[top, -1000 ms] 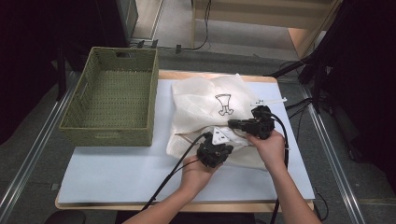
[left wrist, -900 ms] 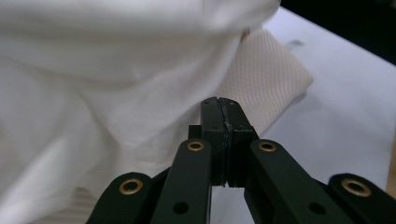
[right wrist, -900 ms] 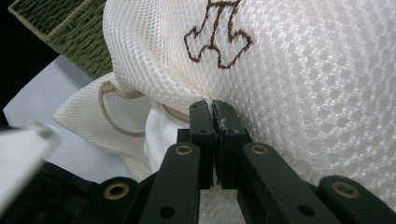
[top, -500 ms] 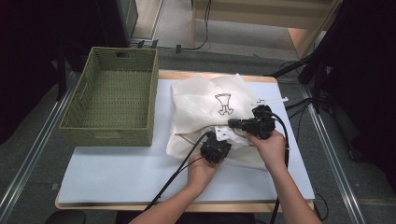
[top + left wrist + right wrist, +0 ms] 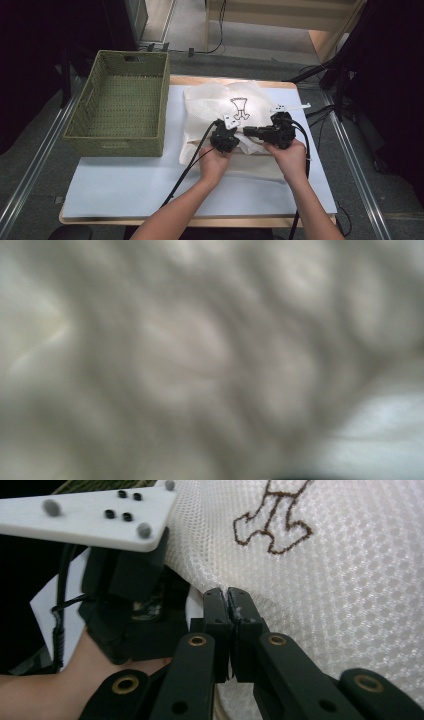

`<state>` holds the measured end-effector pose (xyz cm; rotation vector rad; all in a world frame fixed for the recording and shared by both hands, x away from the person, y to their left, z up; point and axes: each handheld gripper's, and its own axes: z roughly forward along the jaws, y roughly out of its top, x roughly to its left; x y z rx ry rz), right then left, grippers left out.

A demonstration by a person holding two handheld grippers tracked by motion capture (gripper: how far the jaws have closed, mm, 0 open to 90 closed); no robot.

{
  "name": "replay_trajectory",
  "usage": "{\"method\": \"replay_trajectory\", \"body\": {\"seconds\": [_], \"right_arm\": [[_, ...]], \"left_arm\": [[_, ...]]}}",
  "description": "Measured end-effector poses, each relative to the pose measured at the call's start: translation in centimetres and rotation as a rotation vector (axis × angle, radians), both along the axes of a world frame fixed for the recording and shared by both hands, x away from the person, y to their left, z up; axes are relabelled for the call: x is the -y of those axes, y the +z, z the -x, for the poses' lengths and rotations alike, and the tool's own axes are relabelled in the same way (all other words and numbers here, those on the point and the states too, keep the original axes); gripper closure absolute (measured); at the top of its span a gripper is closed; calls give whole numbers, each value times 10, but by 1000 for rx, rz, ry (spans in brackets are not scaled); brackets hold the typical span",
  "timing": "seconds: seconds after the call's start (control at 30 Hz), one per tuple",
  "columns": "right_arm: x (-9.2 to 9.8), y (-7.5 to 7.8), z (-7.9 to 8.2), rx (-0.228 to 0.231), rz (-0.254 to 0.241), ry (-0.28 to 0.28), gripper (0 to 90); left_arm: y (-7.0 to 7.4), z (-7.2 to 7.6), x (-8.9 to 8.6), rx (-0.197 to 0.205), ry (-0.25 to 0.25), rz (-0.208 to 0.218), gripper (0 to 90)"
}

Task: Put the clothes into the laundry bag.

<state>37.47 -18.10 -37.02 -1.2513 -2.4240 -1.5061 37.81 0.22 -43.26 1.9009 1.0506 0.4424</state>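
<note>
Left hand-held gripper (image 5: 225, 138) shifted rightward; both, with right (image 5: 250, 132), clenched on mesh cloth (image 5: 210, 102).

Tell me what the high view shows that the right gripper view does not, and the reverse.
High view alone: the whole green basket left of the white mesh bag, the table and both forearms. Right gripper view alone: a close look at the right tool, its jaws closed together at the bag's edge; whether mesh is pinched between them is unclear, and the weave is sharp. Both share: the bag, its brown drawing, and the left tool close beside the right one.
</note>
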Motion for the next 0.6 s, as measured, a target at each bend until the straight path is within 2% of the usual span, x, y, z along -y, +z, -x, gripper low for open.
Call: {"method": "replay_trajectory", "body": {"seconds": [0.07, 0.23, 0.4, 0.53, 0.6], "right_arm": [[1, 2, 1, 7, -2, 1, 895], [2, 1, 0, -4, 2, 14, 898], [1, -9, -3, -19, 21, 5, 897], [1, -18, -7, -6, 48, -2, 896], [2, -22, -10, -6, 55, -10, 895]], "left_arm": [[0, -4, -1, 10, 19, 1, 900], [-4, -15, -7, -4, 63, 7, 900], [-4, -16, -11, -28, 29, 21, 900], [-3, -14, -13, -64, -6, 14, 900], [0, -10, -16, -64, -21, 23, 900]]}}
